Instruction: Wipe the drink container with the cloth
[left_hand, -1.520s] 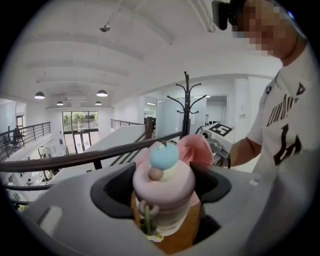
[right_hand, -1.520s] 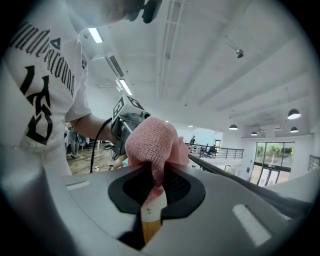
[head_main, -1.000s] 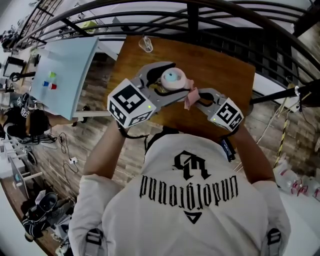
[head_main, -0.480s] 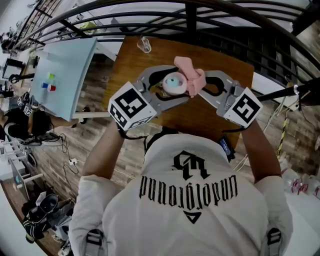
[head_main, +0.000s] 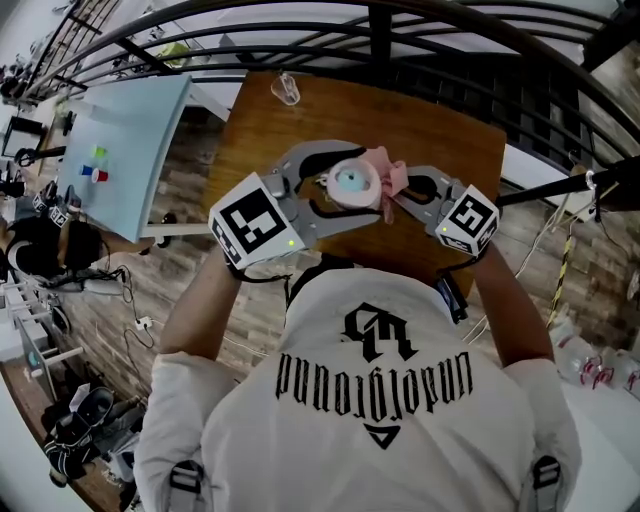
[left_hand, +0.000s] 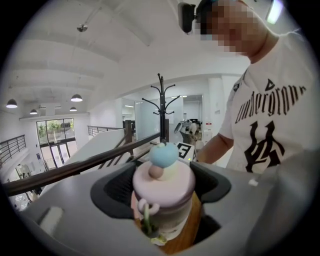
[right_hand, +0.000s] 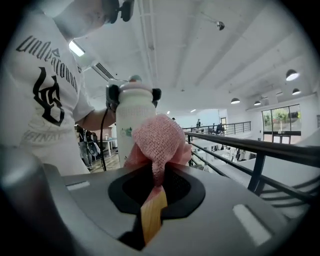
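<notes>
My left gripper (head_main: 335, 187) is shut on the drink container (head_main: 349, 183), a pale bottle with a pink lid and a blue knob (left_hand: 163, 154), held up above the wooden table (head_main: 440, 140). The bottle (left_hand: 162, 202) sits upright between the left jaws. My right gripper (head_main: 395, 190) is shut on a pink cloth (head_main: 386, 178). In the right gripper view the bunched cloth (right_hand: 157, 141) presses against the side of the bottle (right_hand: 134, 112), below its lid.
A small clear glass (head_main: 285, 89) stands at the table's far left corner. A dark railing (head_main: 420, 40) runs behind the table. A pale blue table (head_main: 125, 140) with small coloured blocks (head_main: 98, 165) stands to the left.
The right gripper with the cloth rose to the bottle's far side, then dropped back and drew nearer me along the bottle's right side. The left gripper kept the bottle almost still.
</notes>
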